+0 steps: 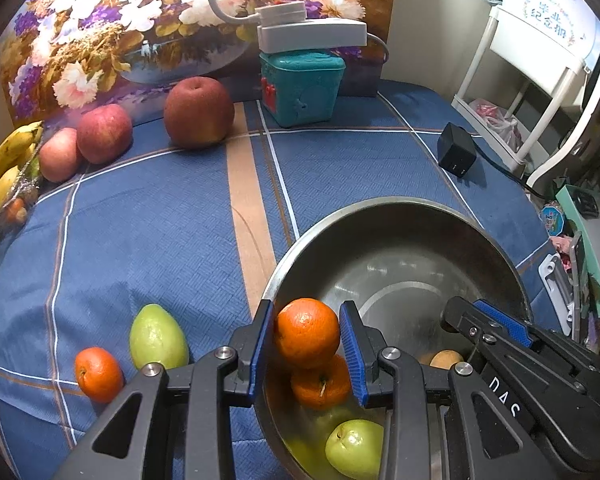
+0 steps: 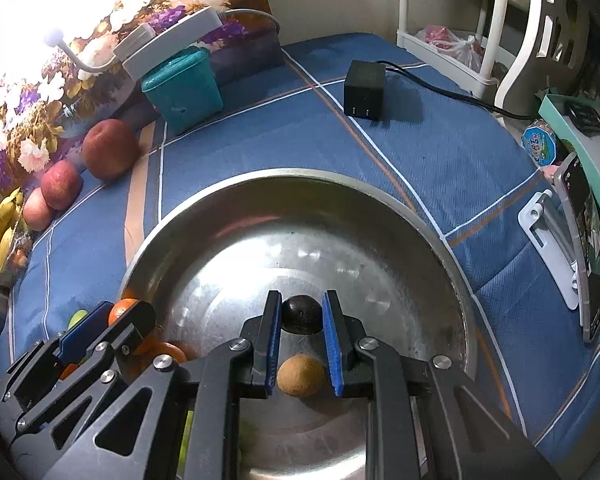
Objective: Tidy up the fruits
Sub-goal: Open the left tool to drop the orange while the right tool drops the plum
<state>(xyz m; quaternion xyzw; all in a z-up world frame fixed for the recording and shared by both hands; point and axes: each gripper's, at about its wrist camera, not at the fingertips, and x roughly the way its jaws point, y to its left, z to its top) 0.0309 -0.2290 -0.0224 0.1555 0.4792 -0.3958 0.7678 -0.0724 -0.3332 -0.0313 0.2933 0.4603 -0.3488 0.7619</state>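
My left gripper (image 1: 306, 314) is shut on an orange (image 1: 307, 332), held over the left rim of a steel bowl (image 1: 400, 202). Beneath it in the bowl lie another orange (image 1: 320, 384) and a green guava (image 1: 354, 448). My right gripper (image 2: 302, 306) is shut on a dark purple fruit (image 2: 302, 316) low over the bowl's floor (image 2: 300, 172), just beyond a brown kiwi (image 2: 301, 376). On the cloth to the left of the bowl lie one orange (image 1: 99, 374) and one green guava (image 1: 158, 338).
Three red apples (image 1: 199, 112) (image 1: 104, 133) (image 1: 59, 155) and bananas (image 1: 4, 164) line the far left by a floral picture. A teal box (image 1: 302, 88) with a lamp base stands at the back. A black adapter (image 1: 457, 150) and cable lie to the right, with a white rack (image 1: 520, 92) beyond the edge.
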